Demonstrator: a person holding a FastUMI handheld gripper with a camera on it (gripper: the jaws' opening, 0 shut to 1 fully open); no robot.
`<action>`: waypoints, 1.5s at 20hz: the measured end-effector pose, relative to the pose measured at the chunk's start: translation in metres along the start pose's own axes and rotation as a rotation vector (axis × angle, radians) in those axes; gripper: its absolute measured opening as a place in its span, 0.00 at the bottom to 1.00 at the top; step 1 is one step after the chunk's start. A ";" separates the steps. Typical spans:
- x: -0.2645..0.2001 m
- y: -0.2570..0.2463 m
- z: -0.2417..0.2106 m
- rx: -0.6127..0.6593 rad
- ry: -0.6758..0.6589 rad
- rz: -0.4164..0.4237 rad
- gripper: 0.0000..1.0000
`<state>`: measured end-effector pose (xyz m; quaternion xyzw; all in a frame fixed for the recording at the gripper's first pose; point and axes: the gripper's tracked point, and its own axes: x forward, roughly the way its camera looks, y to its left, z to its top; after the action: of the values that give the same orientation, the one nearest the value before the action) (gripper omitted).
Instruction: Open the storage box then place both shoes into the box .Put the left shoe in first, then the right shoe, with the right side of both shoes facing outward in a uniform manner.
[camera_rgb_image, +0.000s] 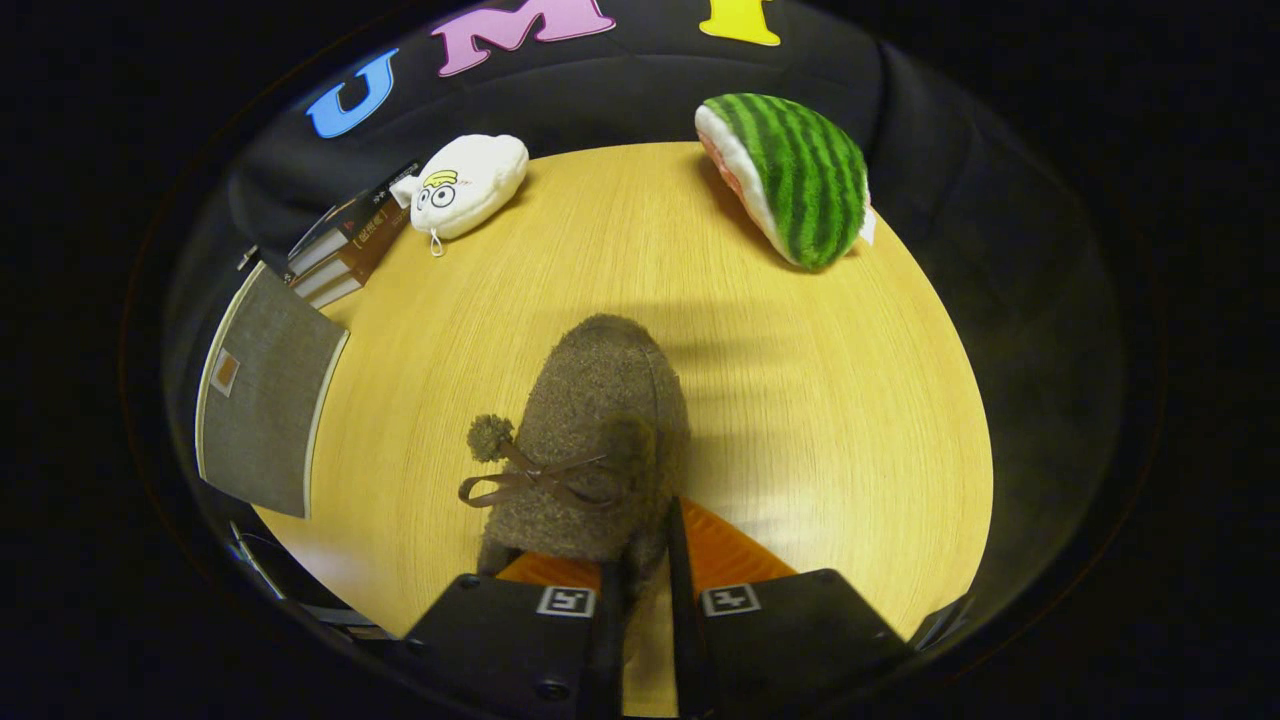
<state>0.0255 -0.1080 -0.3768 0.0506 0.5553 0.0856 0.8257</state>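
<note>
The jaws of the gripper (648, 565) are standing nearly closed, pinching the heel rim of a brown fuzzy shoe (600, 440), whose toe is pointing away over the wooden surface (820, 420). The grip is taking only a thin edge of soft fabric, so the shoe is at risk of sagging, twisting or slipping free in transit, which would spoil the required sideways orientation. Farther left, a grey storage box (265, 390) is lying beside stacked books (345, 250); its bow (520, 480) could snag there.

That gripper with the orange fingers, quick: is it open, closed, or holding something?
Gripper: closed on the brown fuzzy shoe, both fingers pinching its rear edge.
</note>
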 end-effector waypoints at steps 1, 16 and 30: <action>-0.001 0.002 0.000 -0.004 0.005 0.011 0.11; -0.065 0.081 0.032 0.153 -0.053 0.120 0.06; -0.159 0.252 0.101 0.265 -0.162 0.269 0.05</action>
<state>0.0390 0.1084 -0.1492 0.2391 0.4818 0.1170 0.8349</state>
